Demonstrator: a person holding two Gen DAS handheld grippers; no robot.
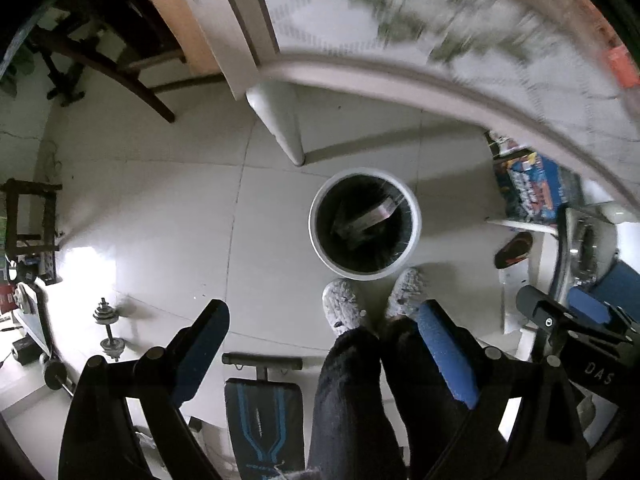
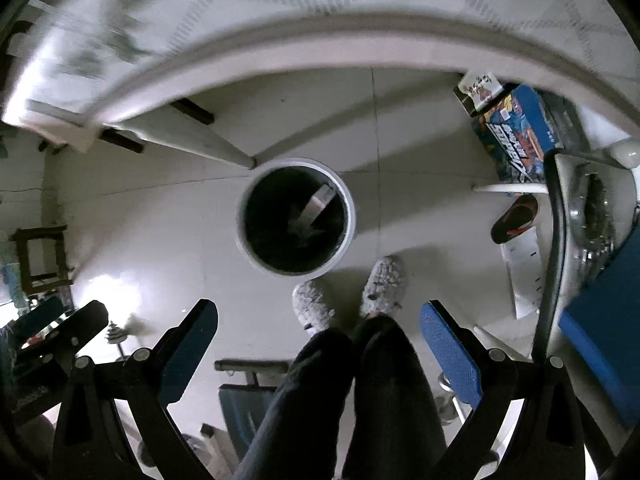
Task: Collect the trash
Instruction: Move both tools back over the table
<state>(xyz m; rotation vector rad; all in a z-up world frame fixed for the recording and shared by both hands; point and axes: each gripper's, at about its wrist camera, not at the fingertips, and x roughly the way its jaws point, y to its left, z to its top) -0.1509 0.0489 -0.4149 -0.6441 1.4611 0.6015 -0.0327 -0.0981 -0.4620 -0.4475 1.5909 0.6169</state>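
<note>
A round white trash bin (image 1: 320, 236) with a dark liner stands on the pale tiled floor under the table edge; it also shows in the right wrist view (image 2: 352, 220). A flat greyish piece of trash (image 1: 366, 220) lies inside it, also visible in the right wrist view (image 2: 314, 206). My left gripper (image 1: 322, 312) is open and empty, held high above the floor in front of the bin. My right gripper (image 2: 320, 312) is open and empty too, at a similar height. The right gripper also appears in the left wrist view (image 1: 568, 316).
A white table (image 1: 400, 20) with a patterned top curves overhead, one leg (image 1: 280, 124) beside the bin. The person's slippered feet (image 1: 344, 308) stand next to the bin. A weight bench (image 1: 264, 412), dumbbells (image 1: 108, 328), a colourful box (image 2: 516, 132) and a slipper (image 2: 516, 220) surround.
</note>
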